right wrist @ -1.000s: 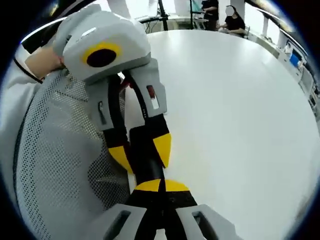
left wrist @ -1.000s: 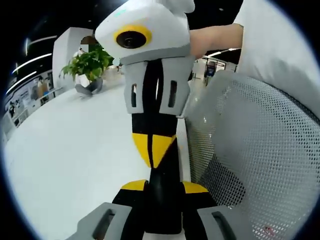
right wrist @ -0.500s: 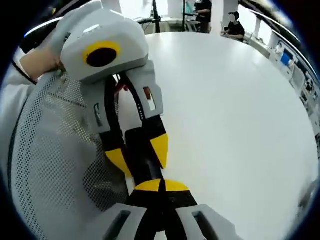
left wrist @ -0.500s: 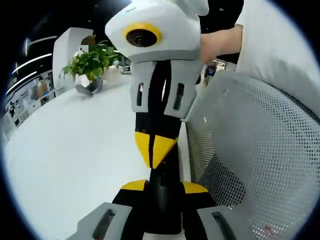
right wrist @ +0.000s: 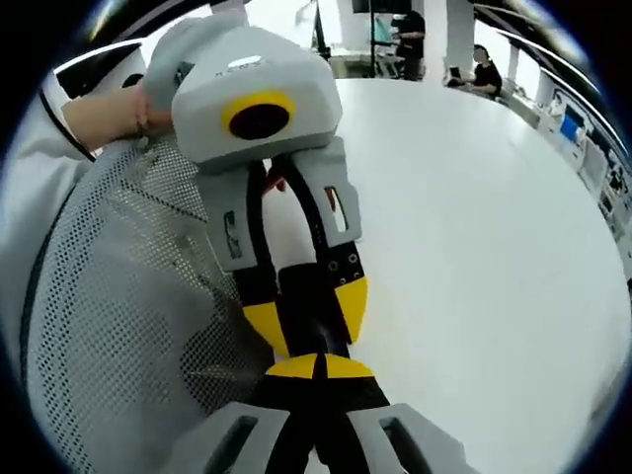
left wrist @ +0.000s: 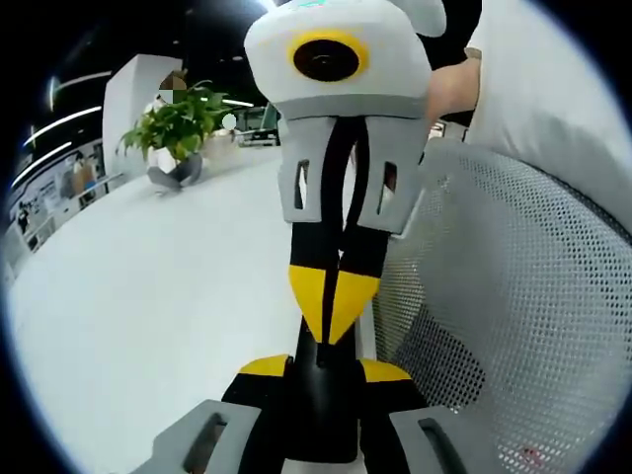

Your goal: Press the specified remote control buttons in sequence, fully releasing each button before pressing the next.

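No legible text anywhere; wall posters (left wrist: 44,197) perhaps printed, too blurred.

Left gripper view: potted plant (left wrist: 174,138) upper left on the table (left wrist: 138,296); mesh chair back (left wrist: 513,316) right; the other gripper (left wrist: 336,306) at centre.

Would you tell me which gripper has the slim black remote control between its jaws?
The left gripper: its yellow tips straddle the remote control, whereas the right gripper has its tips together, shut.
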A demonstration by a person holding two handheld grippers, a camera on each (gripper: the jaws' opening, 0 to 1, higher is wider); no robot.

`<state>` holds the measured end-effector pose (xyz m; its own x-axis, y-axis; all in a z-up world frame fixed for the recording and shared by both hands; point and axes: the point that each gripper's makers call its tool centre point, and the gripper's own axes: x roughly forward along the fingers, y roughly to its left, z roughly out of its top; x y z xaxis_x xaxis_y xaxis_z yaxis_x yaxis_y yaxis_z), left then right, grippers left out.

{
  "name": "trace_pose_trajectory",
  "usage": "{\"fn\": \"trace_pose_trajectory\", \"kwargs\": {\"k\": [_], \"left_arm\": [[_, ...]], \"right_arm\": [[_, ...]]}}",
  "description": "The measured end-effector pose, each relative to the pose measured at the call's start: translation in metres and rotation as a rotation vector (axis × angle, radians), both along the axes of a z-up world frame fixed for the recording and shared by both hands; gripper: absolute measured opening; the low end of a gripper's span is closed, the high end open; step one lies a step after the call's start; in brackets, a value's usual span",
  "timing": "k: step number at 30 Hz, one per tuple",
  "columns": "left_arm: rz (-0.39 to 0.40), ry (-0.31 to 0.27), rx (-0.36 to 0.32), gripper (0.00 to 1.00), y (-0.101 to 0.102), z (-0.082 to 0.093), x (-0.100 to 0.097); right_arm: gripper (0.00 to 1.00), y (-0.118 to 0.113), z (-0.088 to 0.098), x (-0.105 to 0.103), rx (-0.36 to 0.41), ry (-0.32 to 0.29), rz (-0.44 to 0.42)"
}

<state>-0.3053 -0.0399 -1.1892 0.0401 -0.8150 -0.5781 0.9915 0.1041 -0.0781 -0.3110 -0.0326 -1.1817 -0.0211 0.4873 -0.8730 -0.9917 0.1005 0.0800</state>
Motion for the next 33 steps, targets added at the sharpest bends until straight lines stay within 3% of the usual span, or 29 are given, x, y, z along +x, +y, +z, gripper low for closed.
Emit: {"fn": "trace_pose_trajectory", "kwargs": {"k": [6,16,19,21,26,33], "left_arm": [[0.002,0.007,-0.002,0.24,0.000,0.000,0.000],[0.002,0.004,-0.001,0.24,0.000,-0.001,0.000],[0.004,0.006,-0.002,0.24,0.000,-0.001,0.000],[0.003,0.005,-0.002,0.24,0.000,-0.001,0.000],[0.003,0.006,-0.002,0.24,0.000,0.000,0.000],[0.004,0.006,-0.001,0.24,-0.001,0.000,0.000]], "right_arm": [[0.00,0.004,-0.002,0.000,-0.049,-0.087,0.047],[0.00,0.004,-0.001,0.004,0.004,-0.071,-0.024],[0.00,0.003,0.003,0.002,0.023,-0.022,-0.056],[0.00,0.007,0.008,0.002,0.049,-0.038,-0.062],[0.00,0.007,-0.001,-0.001,0.008,-0.030,-0.019],[0.00,0.008,-0.001,-0.001,-0.015,-0.067,0.033]]}}
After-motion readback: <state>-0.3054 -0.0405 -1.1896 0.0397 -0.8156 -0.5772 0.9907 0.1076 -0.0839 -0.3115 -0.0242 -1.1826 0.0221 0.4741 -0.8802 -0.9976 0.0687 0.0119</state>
